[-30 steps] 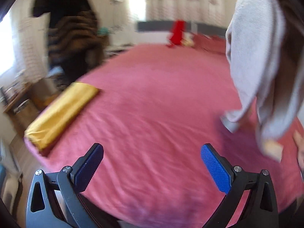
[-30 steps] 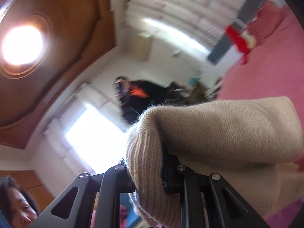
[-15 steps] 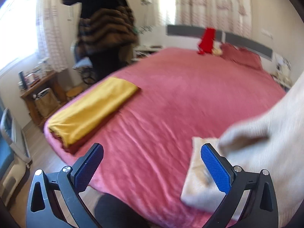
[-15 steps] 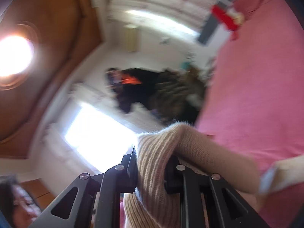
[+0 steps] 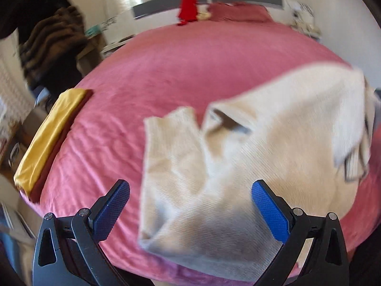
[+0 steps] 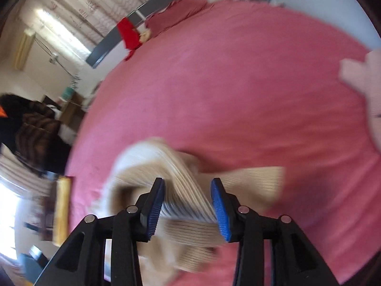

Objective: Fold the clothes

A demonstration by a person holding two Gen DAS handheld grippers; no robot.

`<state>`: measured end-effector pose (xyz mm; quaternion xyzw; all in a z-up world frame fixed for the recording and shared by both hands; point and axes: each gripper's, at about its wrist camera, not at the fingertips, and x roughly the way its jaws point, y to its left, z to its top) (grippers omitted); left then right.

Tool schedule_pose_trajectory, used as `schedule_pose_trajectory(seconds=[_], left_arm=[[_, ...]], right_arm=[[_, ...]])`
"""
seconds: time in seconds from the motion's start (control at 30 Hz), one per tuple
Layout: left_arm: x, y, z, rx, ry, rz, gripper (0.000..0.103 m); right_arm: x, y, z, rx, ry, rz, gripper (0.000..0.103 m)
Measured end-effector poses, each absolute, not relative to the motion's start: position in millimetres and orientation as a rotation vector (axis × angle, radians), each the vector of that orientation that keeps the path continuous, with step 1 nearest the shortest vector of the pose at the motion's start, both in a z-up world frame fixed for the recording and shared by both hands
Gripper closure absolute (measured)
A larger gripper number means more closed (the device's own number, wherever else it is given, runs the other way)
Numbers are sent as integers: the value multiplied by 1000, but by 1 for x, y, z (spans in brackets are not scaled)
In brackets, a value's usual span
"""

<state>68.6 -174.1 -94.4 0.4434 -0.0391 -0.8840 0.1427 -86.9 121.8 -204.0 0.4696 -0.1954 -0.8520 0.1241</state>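
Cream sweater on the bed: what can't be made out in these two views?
- Left wrist view: cream sweater is motion-blurred; its right side and sleeve ends smear together, so its layout is unclear.
- Right wrist view: knit between the opening right tool is blurred; contact with the pads is uncertain.
- Yellow cloth: type unreadable.

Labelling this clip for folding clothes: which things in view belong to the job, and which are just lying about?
Job:
cream sweater
pink bed
left gripper, open
right gripper, fingers opening around the sweater
yellow folded cloth

Lying about:
red garment
dark fur coat
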Motion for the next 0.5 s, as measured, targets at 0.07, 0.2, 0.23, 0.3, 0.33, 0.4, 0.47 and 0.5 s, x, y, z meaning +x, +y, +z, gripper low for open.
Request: schedule_pose_trajectory(seconds=[0.07, 0.2, 0.23, 0.3, 0.33, 0.4, 0.47, 0.5], left_arm=[[66, -163, -106, 1287, -211, -2533, 0], [62, -151, -121, 1274, -369, -2534, 0], [60, -150, -124, 1279, -395, -2534, 0], [55, -153, -131, 1314, -398, -2527, 0], [54, -157, -132, 1337, -362, -2527, 0], [52, -169, -133, 1386, -234, -2528, 0], [52, -182, -129, 1428, -88, -2518, 0], [52, -188, -127, 1436, -36, -2508, 0]], right_arm=[[-77, 129, -197, 1349, -504, -2529, 59], [-70, 117, -187, 1330, -479, -2400, 59], [-71, 110, -182, 1327, -480, -2361, 59], [-72, 84, -177, 1329, -497, -2288, 59], [-75, 71, -176, 1337, -513, -2253, 59], [-91, 52, -185, 1368, -571, -2168, 59], [-122, 27, -187, 1390, -595, -2144, 58], [-137, 15, -183, 1385, -570, -2166, 58]])
